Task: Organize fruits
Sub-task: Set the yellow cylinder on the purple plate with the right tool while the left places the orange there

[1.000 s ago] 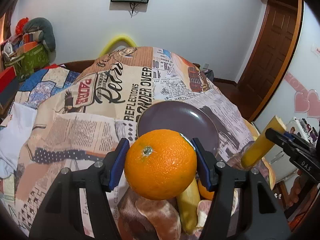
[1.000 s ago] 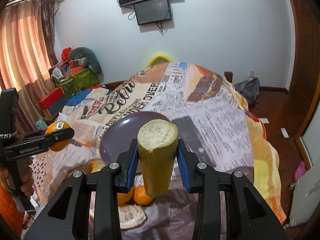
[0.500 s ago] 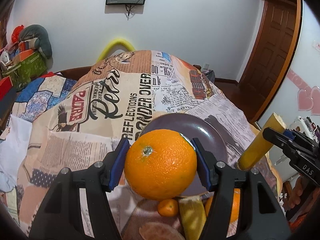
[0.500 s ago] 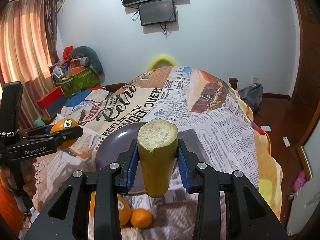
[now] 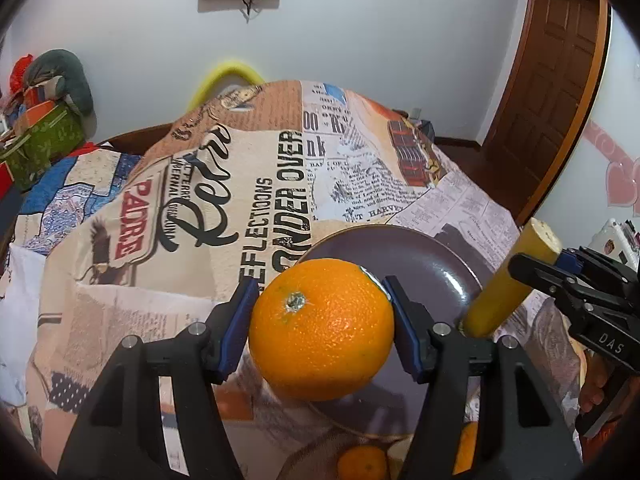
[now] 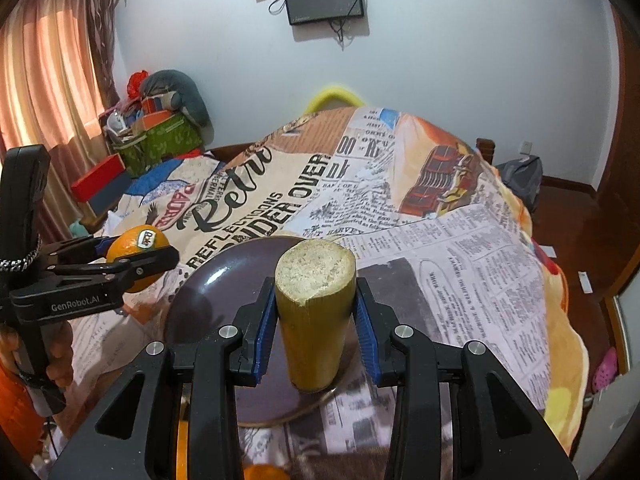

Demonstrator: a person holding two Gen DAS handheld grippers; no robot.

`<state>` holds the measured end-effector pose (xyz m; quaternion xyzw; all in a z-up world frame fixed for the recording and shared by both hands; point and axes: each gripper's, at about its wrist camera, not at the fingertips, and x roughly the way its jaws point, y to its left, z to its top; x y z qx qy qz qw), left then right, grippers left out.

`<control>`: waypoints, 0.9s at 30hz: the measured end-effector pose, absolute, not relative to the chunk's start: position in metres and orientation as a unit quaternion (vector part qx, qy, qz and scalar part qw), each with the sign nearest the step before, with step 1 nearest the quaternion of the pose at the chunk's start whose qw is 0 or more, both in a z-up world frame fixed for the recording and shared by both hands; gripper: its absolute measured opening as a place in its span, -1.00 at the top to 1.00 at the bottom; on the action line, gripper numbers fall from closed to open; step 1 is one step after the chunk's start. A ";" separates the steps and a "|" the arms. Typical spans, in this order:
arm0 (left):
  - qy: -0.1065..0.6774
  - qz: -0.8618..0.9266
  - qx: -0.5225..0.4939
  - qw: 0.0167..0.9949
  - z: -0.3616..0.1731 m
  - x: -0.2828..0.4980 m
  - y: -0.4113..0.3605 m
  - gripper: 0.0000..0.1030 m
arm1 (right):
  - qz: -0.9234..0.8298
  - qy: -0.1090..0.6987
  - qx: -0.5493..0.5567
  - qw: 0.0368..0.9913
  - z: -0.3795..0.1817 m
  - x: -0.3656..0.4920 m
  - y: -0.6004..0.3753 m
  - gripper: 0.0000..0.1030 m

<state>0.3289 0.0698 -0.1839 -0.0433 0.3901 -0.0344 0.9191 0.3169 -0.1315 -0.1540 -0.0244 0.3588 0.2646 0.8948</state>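
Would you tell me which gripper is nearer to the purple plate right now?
Right. The right gripper holds the sugarcane piece above the purple plate, its lower end at the surface. The left gripper holds the orange beside the plate's left rim.

On the newspaper-print bedspread [image 5: 248, 200] I read "PADRE" in red, big script "Retro", and "REFLECTIONS", "PONDER OVER", "HARVEY". My black left gripper [image 6: 132, 258] carries "GenRobot.AI" in white on its arm; my black right gripper [image 5: 532, 270] shows "DAS". The round orange's small sticker [image 6: 147, 239] is too blurred to read.
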 end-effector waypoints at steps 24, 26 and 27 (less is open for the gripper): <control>0.462 -0.061 -0.008 0.885 -0.229 0.388 0.057 -0.21 | 0.299 0.422 -0.057 0.854 -0.193 0.380 -0.091 0.34; 0.461 -0.066 -0.009 0.885 -0.228 0.388 0.058 -0.21 | 0.298 0.429 -0.056 0.851 -0.196 0.383 -0.091 0.33; 0.461 -0.067 -0.009 0.885 -0.229 0.388 0.058 -0.21 | 0.295 0.432 -0.055 0.850 -0.198 0.384 -0.092 0.33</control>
